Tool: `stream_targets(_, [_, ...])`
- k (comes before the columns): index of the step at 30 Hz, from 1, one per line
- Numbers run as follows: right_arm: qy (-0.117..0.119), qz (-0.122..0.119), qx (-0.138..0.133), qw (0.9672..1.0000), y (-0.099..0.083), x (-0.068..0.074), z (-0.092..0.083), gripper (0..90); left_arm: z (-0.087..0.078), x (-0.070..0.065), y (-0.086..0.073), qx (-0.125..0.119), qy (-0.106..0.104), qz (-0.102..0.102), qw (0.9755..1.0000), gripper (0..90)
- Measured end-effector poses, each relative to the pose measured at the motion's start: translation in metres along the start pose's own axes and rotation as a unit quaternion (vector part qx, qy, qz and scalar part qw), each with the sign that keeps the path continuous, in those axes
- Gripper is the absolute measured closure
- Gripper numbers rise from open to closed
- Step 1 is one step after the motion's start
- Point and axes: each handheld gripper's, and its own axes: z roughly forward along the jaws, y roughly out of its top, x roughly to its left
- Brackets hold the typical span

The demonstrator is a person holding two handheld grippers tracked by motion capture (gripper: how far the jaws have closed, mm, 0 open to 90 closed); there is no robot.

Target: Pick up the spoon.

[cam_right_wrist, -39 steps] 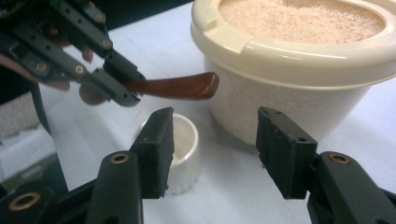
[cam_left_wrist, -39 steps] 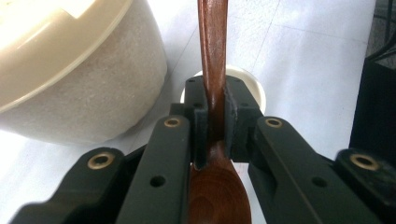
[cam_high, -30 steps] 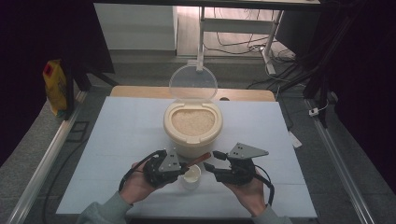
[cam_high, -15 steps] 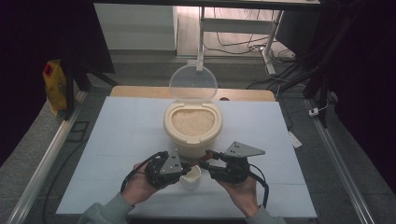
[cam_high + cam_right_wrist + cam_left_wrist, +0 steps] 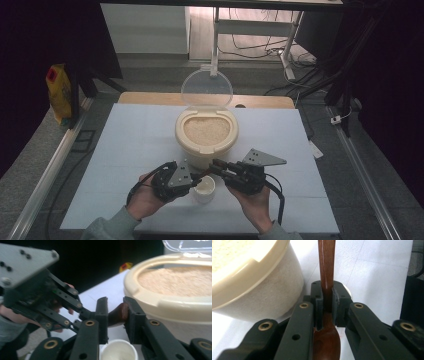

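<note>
One wooden spoon [image 5: 326, 277] spans the gap between two grippers, its long axis running level from the left gripper [image 5: 192, 176] toward the right gripper [image 5: 216, 166], above one small white cup [image 5: 204, 188]. The left jaws clamp the handle just above the bowl. The right jaws, which have just been closing, now bracket the spoon's far end; whether they press it is unclear. One open rice container [image 5: 206, 131] stands just behind.
</note>
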Motion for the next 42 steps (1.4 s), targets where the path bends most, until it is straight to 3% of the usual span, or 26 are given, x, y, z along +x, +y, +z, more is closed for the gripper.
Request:
stream_targets(4, [0.024, 0.006, -0.006, 0.9997, 0.0014, 0.0021, 0.004, 81.0, -0.0018, 0.0022, -0.0035, 0.001, 0.003, -0.003, 1.0, 79.6])
stream_targets(8, [0.031, -0.001, -0.006, 0.9995, 0.0006, 0.0044, 0.0058, 82.8, -0.0011, 0.0037, -0.0064, 0.0, 0.003, -0.007, 1.0, 78.8])
stream_targets(21, [0.016, 0.002, -0.005, 0.9999, -0.0036, 0.0032, 0.008, 80.2, 0.003, 0.0007, -0.0057, 0.007, 0.015, 0.0, 0.9999, 80.5])
stream_targets(23, [0.015, 0.001, -0.005, 0.9999, -0.0039, 0.0036, 0.0085, 76.1, 0.0024, 0.0007, -0.0054, 0.005, 0.015, -0.001, 0.9999, 80.8])
stream_targets(31, [0.009, 0.004, -0.005, 0.9999, -0.0057, 0.0033, 0.0092, 78.2, 0.0016, 0.0005, -0.0048, 0.001, 0.021, -0.002, 0.9998, 81.0])
stream_targets(34, [0.021, 0.011, -0.008, 0.9997, -0.0058, 0.003, 0.0091, 81.3, 0.0019, 0.0001, -0.0046, 0.003, 0.018, 0.001, 0.9998, 81.1])
stream_targets(42, [0.026, 0.002, -0.02, 0.9995, -0.0038, 0.007, 0.0066, 83.1, 0.0005, 0.0022, -0.0051, -0.012, 0.01, -0.007, 0.9999, 79.1])
